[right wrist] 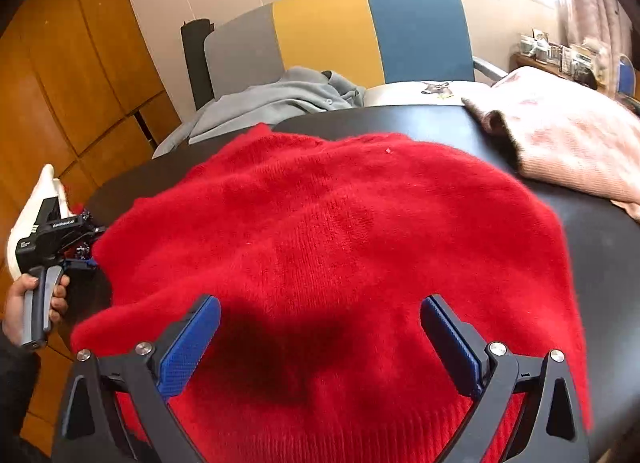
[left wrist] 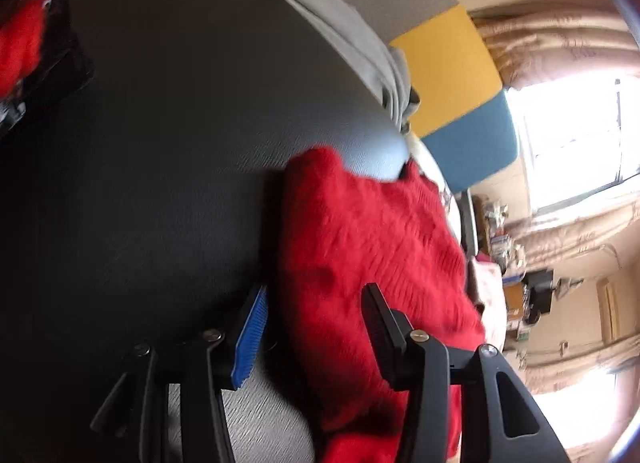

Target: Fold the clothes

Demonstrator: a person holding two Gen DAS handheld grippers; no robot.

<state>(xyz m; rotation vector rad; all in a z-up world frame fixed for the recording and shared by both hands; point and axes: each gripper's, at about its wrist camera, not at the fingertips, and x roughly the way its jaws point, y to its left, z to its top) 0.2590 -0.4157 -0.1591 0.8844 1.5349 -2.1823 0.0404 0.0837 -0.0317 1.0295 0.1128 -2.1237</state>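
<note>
A fuzzy red sweater (right wrist: 340,223) lies spread over the dark round table (right wrist: 600,247). My right gripper (right wrist: 320,323) stands open just above the sweater's near hem, blue pads wide apart with nothing pinched. In the right wrist view, a hand holds my left gripper (right wrist: 86,257) at the sweater's left edge. In the left wrist view the left gripper (left wrist: 316,311) is open, and a folded edge of the red sweater (left wrist: 360,243) lies between and beyond its jaws, with a gap beside the blue pad (left wrist: 250,339).
A pink knitted garment (right wrist: 560,135) lies on the table's far right. A grey garment (right wrist: 280,99) sits on a chair with a grey, yellow and blue back (right wrist: 320,23) behind the table. Bare dark tabletop (left wrist: 160,143) stretches left of the sweater.
</note>
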